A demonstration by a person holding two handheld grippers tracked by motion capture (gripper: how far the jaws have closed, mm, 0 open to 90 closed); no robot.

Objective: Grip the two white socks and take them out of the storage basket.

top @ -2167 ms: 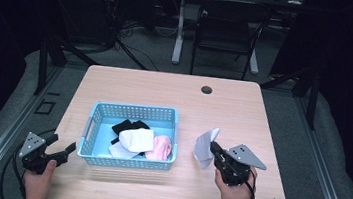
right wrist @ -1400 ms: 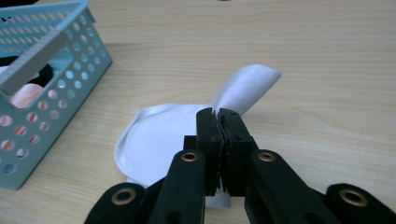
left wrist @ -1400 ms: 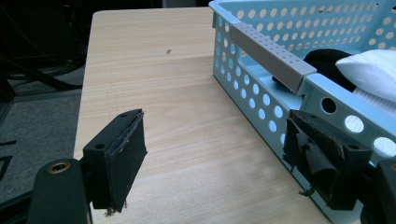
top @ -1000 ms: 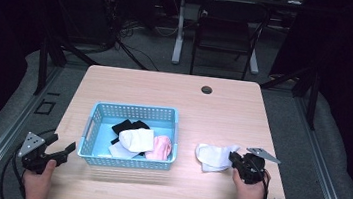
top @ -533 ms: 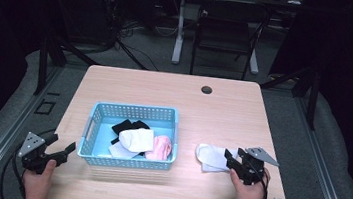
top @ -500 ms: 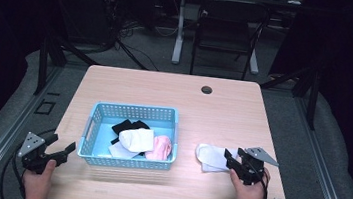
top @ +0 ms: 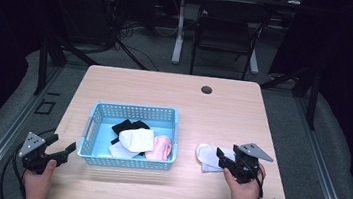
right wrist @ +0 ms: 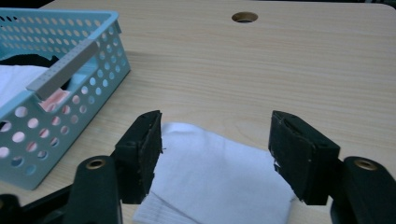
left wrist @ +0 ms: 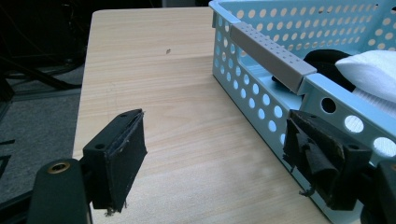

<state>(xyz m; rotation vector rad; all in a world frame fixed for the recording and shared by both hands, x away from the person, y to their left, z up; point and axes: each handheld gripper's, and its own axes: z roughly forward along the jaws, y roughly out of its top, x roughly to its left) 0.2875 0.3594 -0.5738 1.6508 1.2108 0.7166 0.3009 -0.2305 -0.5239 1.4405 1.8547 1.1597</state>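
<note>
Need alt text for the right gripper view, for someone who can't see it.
The right gripper hangs open just above a white sock lying flat on the wooden table, its jaws having just opened with nothing pressed between them. A blue basket holding more cloth sits at left.

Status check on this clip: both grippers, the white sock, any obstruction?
Right gripper jaws just opening, white sock lying loose on table. Left gripper open, idle beside blue basket. Nothing in the way.

surface: wooden table (top: pixel 165 93) | on it: blue basket (top: pixel 135 112), white sock (top: pixel 207 154) right of basket
</note>
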